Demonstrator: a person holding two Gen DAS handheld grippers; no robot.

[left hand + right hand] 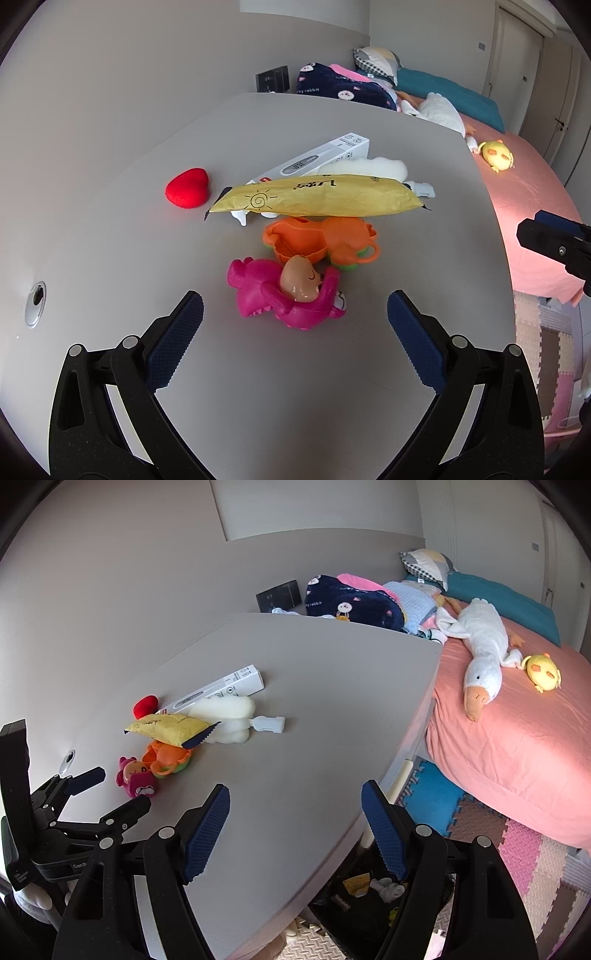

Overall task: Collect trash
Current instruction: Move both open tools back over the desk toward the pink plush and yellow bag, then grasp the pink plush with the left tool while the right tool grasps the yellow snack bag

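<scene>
Both claws — left claw (295, 314), right claw (295, 805) — gape wide, empty, over the table (314, 709).

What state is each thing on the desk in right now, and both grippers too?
left gripper: open, empty, pointed at the pink toy.
right gripper: open, empty, over the desk edge.
yellow packet: lying across the pile, torn end.
pink toy: on its side.
orange toy: tipped over.
white box: lying flat.
red heart: resting alone.
trash bin: already holds scraps.
</scene>
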